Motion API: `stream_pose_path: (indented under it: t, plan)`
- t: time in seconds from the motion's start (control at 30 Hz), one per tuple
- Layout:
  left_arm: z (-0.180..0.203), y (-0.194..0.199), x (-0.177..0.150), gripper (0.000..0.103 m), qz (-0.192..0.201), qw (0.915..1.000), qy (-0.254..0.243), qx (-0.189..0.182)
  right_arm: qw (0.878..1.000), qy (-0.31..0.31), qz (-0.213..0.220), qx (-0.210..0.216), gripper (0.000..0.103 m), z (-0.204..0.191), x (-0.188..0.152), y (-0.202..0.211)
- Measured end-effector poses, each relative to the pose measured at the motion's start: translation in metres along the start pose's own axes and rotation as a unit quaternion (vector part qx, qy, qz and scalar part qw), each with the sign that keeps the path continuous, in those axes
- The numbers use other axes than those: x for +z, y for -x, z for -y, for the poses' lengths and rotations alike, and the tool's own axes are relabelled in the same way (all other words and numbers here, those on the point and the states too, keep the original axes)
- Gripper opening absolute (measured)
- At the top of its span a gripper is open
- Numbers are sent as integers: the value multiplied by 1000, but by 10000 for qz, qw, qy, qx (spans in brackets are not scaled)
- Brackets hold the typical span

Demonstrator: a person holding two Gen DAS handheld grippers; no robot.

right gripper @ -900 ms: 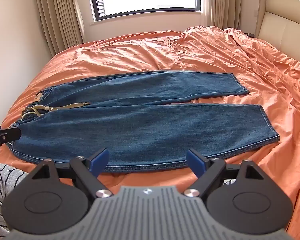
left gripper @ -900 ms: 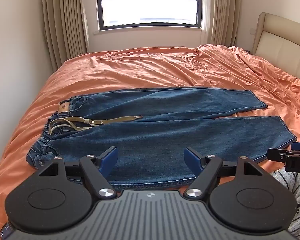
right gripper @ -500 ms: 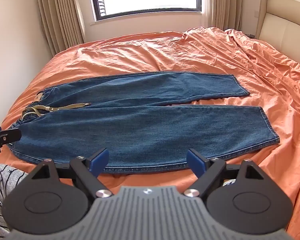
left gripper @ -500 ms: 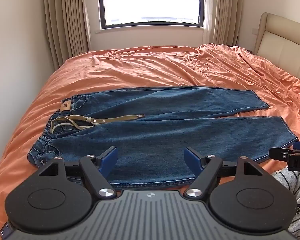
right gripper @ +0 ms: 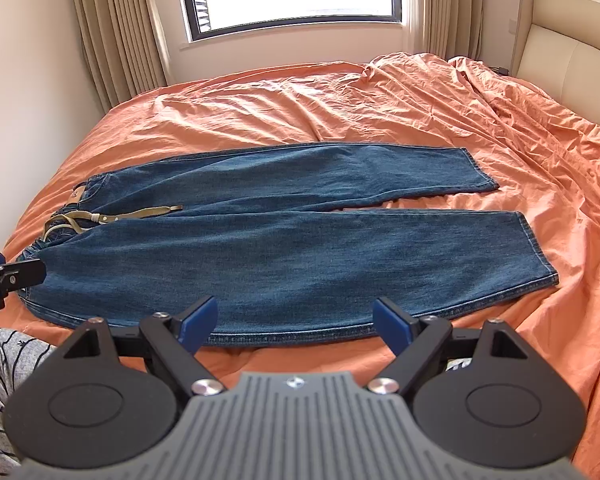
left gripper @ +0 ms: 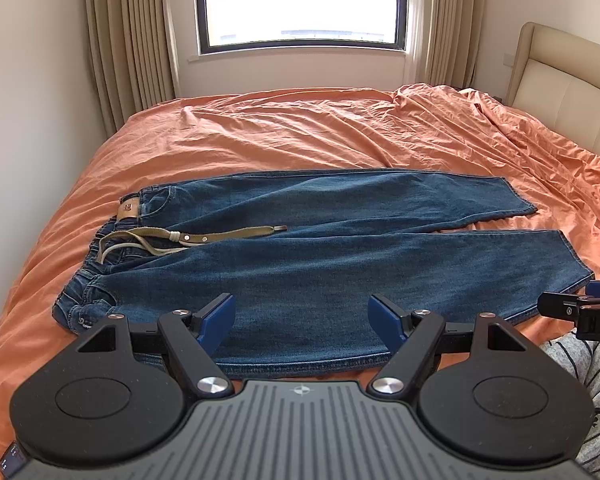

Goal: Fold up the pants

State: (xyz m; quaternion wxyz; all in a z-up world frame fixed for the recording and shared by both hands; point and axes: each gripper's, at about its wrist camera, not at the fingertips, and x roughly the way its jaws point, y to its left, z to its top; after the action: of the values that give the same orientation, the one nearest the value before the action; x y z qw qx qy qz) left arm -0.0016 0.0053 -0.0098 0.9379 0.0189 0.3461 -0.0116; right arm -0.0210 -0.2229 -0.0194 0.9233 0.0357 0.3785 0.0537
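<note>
Blue jeans (left gripper: 300, 272) lie flat on an orange bed, waistband at the left, both legs running to the right; they also show in the right wrist view (right gripper: 284, 248). An olive belt (left gripper: 188, 237) trails from the waistband across the pants. My left gripper (left gripper: 302, 312) is open and empty, above the near leg's front edge. My right gripper (right gripper: 294, 316) is open and empty, above the same edge further right. The right gripper's tip (left gripper: 580, 312) shows at the left view's right edge; the left gripper's tip (right gripper: 8, 276) shows at the right view's left edge.
The orange sheet (left gripper: 340, 136) is wrinkled toward the far right. A beige headboard (left gripper: 564, 80) stands at the right, a window (left gripper: 300, 8) and curtains at the back, a wall at the left. Striped clothing (right gripper: 4, 364) shows at the near edge.
Both grippers have risen or tilted slightly, so the jeans sit a little lower in view. The jaws stay open and the jeans have not moved.
</note>
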Motion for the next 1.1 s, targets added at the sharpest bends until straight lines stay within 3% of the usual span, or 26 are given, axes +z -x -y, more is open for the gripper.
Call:
stream_pose_path:
  t: [1.1]
  plan:
    - [14,-6,-2,88,-222,9997,-88,-65,9997,-41,-54,-247,81,-2,-3,2]
